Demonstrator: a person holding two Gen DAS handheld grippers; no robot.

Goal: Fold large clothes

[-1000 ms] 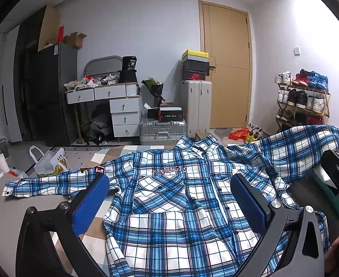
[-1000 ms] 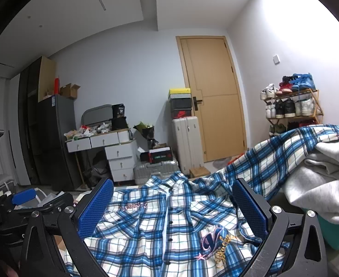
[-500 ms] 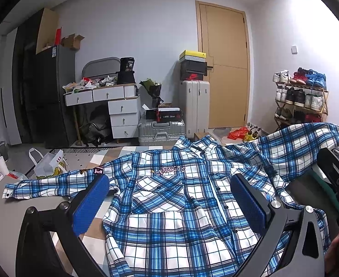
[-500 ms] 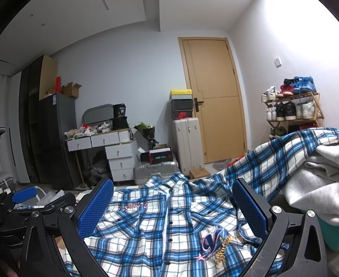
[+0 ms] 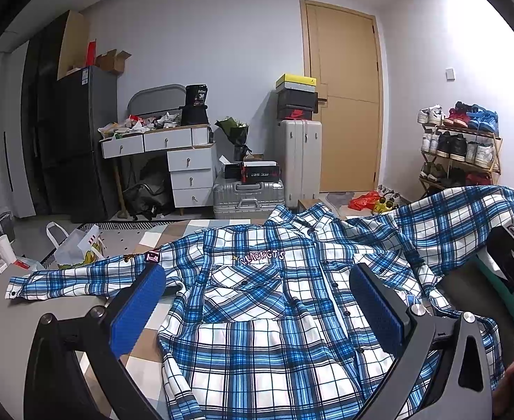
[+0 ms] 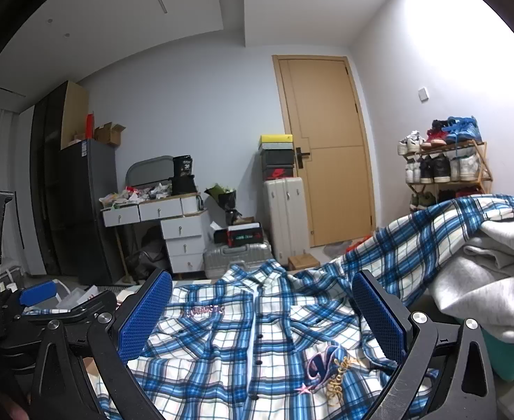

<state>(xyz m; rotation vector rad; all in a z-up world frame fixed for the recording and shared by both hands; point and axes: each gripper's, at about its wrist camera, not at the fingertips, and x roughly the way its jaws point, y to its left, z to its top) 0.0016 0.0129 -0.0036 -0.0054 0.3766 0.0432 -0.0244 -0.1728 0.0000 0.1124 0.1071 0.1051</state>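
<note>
Between the wide-spread blue pads of the left gripper [image 5: 257, 302] lies nothing held: its fingers [image 5: 136, 301] stand fully apart, hovering over the chest of the plaid shirt [image 5: 277, 318], and grip no cloth. The right gripper [image 6: 262, 315] is the same, its fingers [image 6: 379, 309] parted wide and empty, poised above the shirt's button placket and the embroidered patch near the hem.

The blue-and-white plaid shirt is spread front-up on the desk [image 5: 8, 322], buttoned, collar pointing away from both grippers toward the door. Its long axis, hem to collar, runs straight ahead of the fingers; the sleeves run crosswise. In the left wrist view, the left sleeve [image 5: 71, 280] stretches flat out to the left, cuff near the desk's edge, well to the left of the left gripper's fingers. The right sleeve [image 6: 428, 231] climbs to the right and drapes up over a heap of grey clothing [image 6: 491, 280], beside the right gripper.

So each sleeve lies on its own gripper's side, and I judge a first fold would bring a sleeve inward across the body. The left sleeve looks the easier start, lying flat and clear; the left gripper is the nearer to it. The right sleeve would first need lifting off the grey pile, which may drag or bunch.
</note>
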